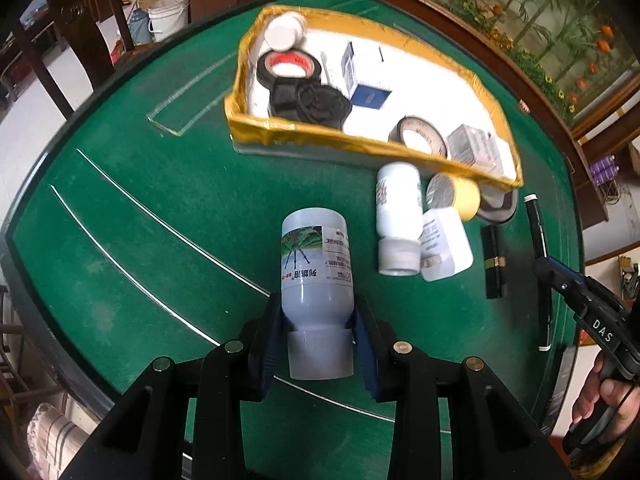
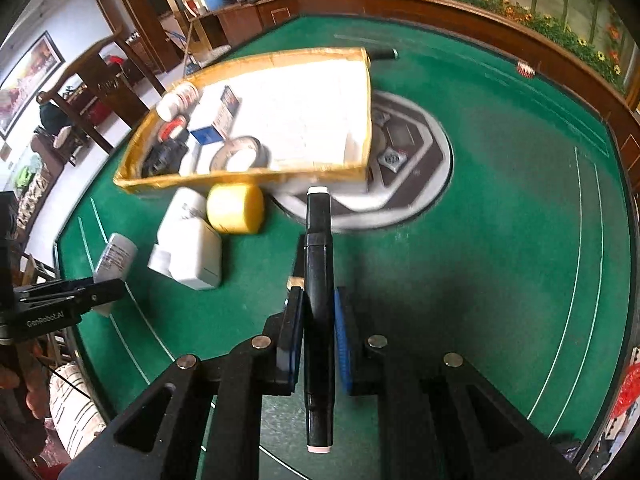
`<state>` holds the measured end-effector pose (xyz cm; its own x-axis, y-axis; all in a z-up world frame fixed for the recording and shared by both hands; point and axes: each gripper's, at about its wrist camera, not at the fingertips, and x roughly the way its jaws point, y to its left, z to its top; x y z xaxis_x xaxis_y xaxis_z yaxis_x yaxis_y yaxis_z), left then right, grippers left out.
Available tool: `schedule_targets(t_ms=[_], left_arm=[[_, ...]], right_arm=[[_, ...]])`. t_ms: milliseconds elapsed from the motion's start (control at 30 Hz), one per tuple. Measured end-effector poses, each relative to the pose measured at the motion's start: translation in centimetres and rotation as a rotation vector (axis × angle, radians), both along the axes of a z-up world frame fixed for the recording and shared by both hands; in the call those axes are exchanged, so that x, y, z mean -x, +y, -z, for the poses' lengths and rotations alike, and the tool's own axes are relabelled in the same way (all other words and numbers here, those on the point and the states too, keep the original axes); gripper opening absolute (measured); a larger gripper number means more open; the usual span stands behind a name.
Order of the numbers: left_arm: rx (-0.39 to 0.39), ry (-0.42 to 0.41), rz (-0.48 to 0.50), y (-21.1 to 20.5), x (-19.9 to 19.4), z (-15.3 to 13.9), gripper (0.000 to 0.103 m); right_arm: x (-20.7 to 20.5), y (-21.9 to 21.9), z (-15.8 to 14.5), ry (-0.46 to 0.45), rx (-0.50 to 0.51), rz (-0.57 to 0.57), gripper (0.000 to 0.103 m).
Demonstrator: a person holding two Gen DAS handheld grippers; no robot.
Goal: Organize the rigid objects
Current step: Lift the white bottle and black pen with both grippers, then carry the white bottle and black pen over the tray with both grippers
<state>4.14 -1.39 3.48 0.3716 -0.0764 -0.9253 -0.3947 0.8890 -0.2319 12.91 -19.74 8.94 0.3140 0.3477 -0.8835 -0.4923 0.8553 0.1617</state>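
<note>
Two grips held: left gripper [image 1: 320,344] pinched on white plastic bottle with printed label [image 1: 316,268], long axis pointed ahead; right gripper [image 2: 316,340] clamped on black marker pen [image 2: 318,304], likewise. Yellow-taped cardboard tray [image 1: 256,130] located ahead of both jaws, nearer left.

A green table [image 1: 160,208] with thin white curved lines is seen, edged by a dark wooden rim [image 2: 460,4]. A round grey centre panel [image 2: 412,160] is set into the felt. White buckets [image 1: 168,16] and a dark wooden chair [image 1: 76,36] are seen on the pale floor beyond. A mural of bamboo and orange flowers [image 1: 540,28] is shown behind the table. A framed picture [image 2: 28,76] is hung on the white wall.
</note>
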Motion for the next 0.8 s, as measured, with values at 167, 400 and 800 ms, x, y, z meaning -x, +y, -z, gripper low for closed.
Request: schedule_targets(t_ms=[167, 400, 800], left_arm=[[0.016, -0.042, -0.012, 0.4, 0.5, -1.5, 0.036], [0.013, -0.04, 0.043, -0.7, -0.2, -2.1, 0.036], [0.024, -0.09, 0.114, -1.7, -2.7, -4.2, 0.036]], right_arm=[[0.0, 0.7, -1.1, -0.012, -0.022, -0.021, 0.014], [0.9, 1.0, -2.4, -0.032, -0.068, -0.017, 0.014], [0.6, -2.2, -3.5, -0.048, -0.068, 0.083, 0.014]])
